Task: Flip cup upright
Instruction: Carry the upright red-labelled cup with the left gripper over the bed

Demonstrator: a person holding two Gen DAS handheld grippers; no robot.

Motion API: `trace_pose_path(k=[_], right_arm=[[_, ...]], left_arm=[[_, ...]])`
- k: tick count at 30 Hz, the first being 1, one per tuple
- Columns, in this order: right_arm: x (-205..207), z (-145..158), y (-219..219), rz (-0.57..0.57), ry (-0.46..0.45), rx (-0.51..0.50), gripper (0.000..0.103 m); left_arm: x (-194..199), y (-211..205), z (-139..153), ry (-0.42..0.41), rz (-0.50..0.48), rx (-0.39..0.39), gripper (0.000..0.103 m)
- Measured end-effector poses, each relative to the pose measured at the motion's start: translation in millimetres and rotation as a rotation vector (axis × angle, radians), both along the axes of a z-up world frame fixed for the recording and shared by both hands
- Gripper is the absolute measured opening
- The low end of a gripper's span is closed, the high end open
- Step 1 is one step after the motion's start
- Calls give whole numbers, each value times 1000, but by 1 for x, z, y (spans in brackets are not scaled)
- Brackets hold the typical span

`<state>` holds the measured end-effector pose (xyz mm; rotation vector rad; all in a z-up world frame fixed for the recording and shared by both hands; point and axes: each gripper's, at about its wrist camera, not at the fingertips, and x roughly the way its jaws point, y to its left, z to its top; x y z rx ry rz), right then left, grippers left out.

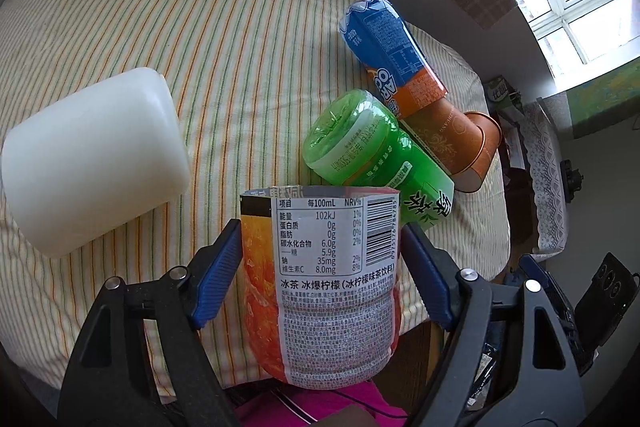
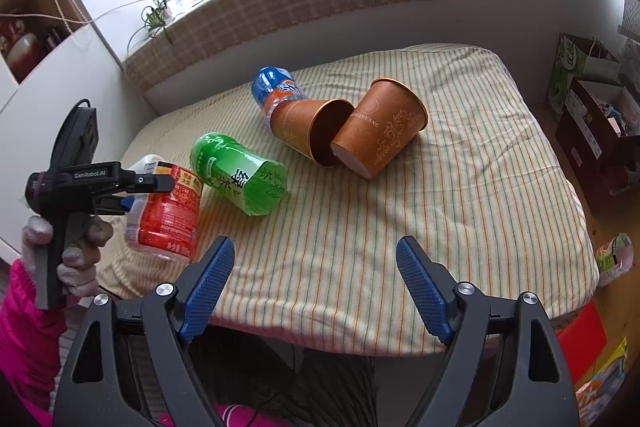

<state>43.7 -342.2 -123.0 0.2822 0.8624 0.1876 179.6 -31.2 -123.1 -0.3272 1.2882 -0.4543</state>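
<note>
The left gripper has its jaws closed on a cut-off orange bottle cup, held at the near edge of the striped table with its open rim up. It looks thin and light, so it will dent under a hard squeeze; the ribbed lower body is the stiffer place to hold. The right gripper hangs over the near edge with jaws wide and nothing between them. Just beyond lies a green bottle cup on its side, slick and likely to roll. Farther back two brown paper cups lie tipped and touching, with a blue bottle cup behind. A white jug, probably translucent plastic, lies at the left.
</note>
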Motion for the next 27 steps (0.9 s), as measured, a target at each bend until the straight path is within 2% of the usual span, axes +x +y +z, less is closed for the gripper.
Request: trace_pose_path(k=[13,18,27], right_arm=[[-3,8,24,2,-47,-43,83],[-6,11,29,-1,-59,-29,83],[-12,16,35,-21,-82,-63,83]], left_arm=[[-42,2,33,-246,36,117,79],[-52,1,40,-314,37,167,79],[-62,-12,42,-431,26,248,79]])
